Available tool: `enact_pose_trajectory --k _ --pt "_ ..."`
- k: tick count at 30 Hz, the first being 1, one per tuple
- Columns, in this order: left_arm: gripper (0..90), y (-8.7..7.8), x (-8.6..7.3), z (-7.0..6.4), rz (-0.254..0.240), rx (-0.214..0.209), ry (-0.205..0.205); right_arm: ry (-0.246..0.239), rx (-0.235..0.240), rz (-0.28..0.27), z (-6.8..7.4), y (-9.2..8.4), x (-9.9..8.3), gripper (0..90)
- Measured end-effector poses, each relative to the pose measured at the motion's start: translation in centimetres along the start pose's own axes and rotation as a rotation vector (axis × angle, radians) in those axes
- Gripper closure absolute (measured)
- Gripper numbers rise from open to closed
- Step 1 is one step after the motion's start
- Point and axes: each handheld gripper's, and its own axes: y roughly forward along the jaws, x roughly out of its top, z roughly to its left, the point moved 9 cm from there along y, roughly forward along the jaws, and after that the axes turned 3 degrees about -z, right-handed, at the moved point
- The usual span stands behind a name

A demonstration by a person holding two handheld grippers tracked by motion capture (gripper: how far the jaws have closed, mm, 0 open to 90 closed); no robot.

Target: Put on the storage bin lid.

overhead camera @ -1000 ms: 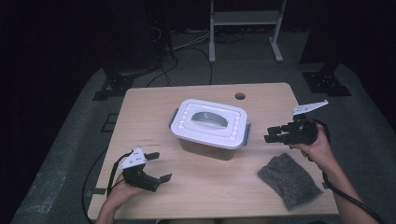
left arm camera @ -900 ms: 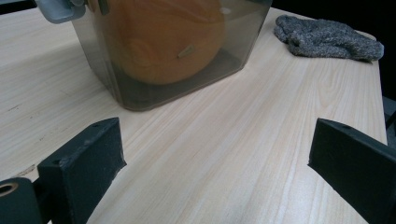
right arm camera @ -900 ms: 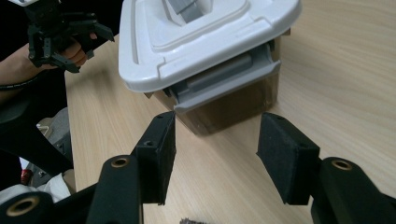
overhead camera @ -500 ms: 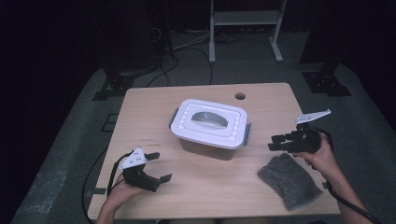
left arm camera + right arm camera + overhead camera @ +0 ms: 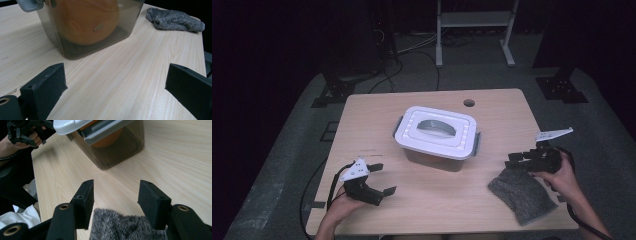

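Note:
A clear box with a white lid (image 5: 434, 132) and grey handle stands mid-table. Through its wall (image 5: 85, 22) I see a round orange thing inside. A grey knitted cloth (image 5: 522, 192) lies flat at the front right. My right gripper (image 5: 512, 161) hovers low over the cloth's far edge and points left toward the box. Its jaws are open (image 5: 117, 186), with the cloth (image 5: 120, 225) beneath and between them, untouched by the pads. My left gripper (image 5: 383, 178) rests at the front left, wide open (image 5: 115, 75) and empty, facing the box.
The wooden table (image 5: 377, 115) has a small round hole (image 5: 469, 103) near its far edge. Bare wood lies between the box and both grippers. Beyond the table are a dark floor, cables and a white stand's legs (image 5: 474, 30). The left hand (image 5: 22, 135) appears past the box.
My right gripper has come down and toward the near edge, from beside the box's right end to just over the cloth. The left gripper, box and cloth have not moved.

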Motion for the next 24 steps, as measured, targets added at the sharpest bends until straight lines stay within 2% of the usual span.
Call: enact_pose_trajectory --k 8,24 --pt "2.6 0.0 0.0 0.0 0.002 0.000 0.002 0.022 0.006 -0.013 0.1 -0.2 -1.3 44.8" --pt "2.6 0.2 0.0 -0.1 0.004 -0.001 0.002 0.025 0.023 -0.038 0.8 -0.6 -3.0 43.4"
